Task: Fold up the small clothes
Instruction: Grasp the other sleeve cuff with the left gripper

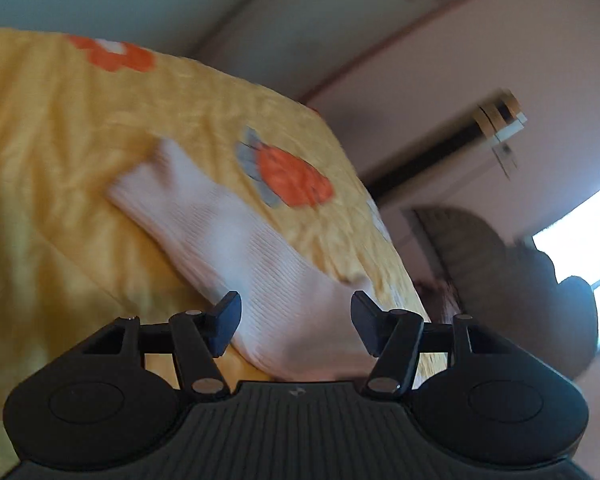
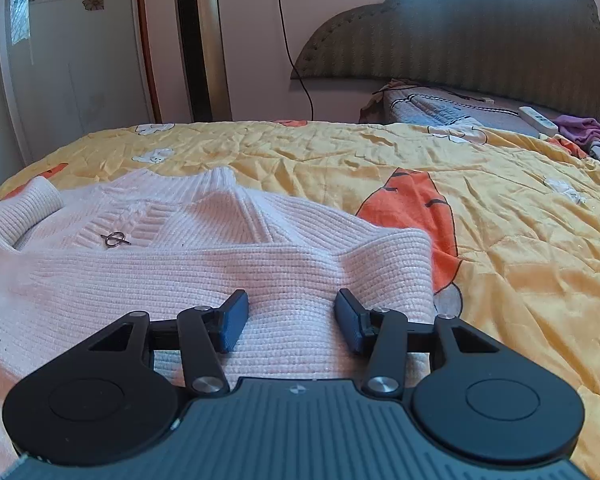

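The left gripper (image 1: 296, 326) has its dark padded jaws spread wide, with a white ribbed knit sleeve (image 1: 236, 240) running up between them from near the gripper body; the fabric seems to lie between the pads without being pinched, though this tilted view is blurred by motion and contact cannot be settled. The right gripper (image 2: 291, 320) is likewise wide open and holds nothing, poised low over the near folded edge of the pale pink ribbed knit sweater (image 2: 172, 264), which lies spread on the yellow quilted bedspread with orange carrot prints (image 2: 520, 240). A cuffed sleeve end (image 2: 24, 204) sits at the sweater's far left, and a small metal ring ornament (image 2: 115, 239) rests near the collar. To do this step well, each gripper would likely close on a full thickness of knit near the edge, not the quilt beneath, then lift just enough to carry the sleeve across the body, laying it flat and square so no ridge bunches under the next fold.
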